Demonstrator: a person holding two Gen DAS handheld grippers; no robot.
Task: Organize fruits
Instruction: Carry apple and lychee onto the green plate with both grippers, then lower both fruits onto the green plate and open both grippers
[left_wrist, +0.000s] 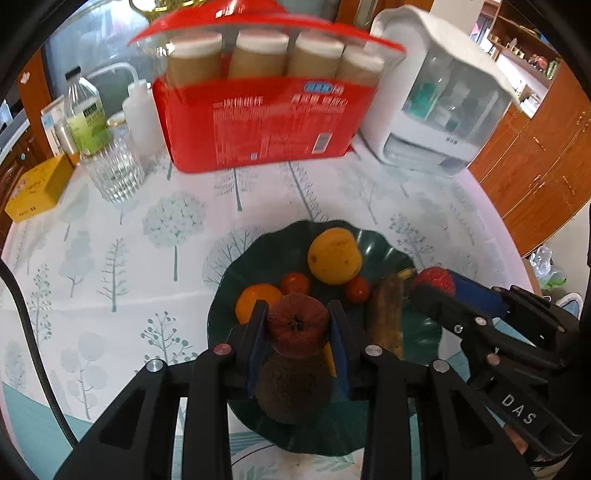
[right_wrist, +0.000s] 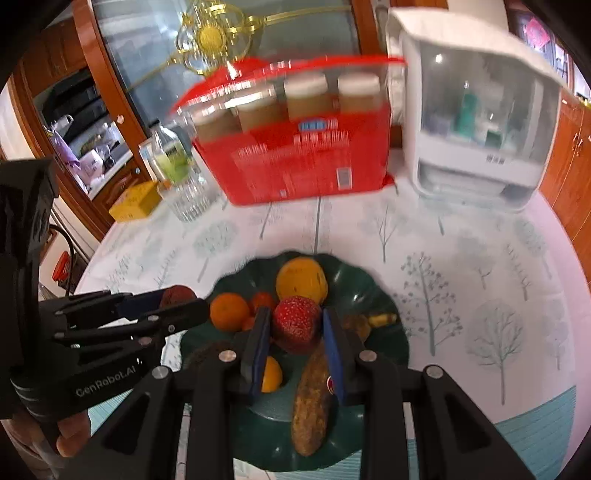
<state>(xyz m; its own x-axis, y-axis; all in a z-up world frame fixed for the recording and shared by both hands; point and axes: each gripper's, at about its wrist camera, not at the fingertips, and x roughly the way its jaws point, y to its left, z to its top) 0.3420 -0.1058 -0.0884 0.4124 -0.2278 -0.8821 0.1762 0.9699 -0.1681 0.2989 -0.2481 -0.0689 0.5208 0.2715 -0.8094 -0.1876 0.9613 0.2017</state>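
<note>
Tree-print desk (left_wrist: 110, 258) is carrying the green plate (left_wrist: 258, 254) — I'm holding both grippers over it, left gripper (left_wrist: 298, 325) jaws clamping the red apple (left_wrist: 297, 320), right gripper (right_wrist: 295, 325) jaws clamping the strawberry (right_wrist: 296, 319). Placing step — next I'm lowering and releasing.

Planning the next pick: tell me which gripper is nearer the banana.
Right. The right gripper, shut on the strawberry, hangs directly over the banana. The left gripper, shut on the apple, is off to the banana's left.

Apple (left_wrist: 297, 325) and strawberry (right_wrist: 296, 322) held above green fruit plate (left_wrist: 384, 254).
</note>
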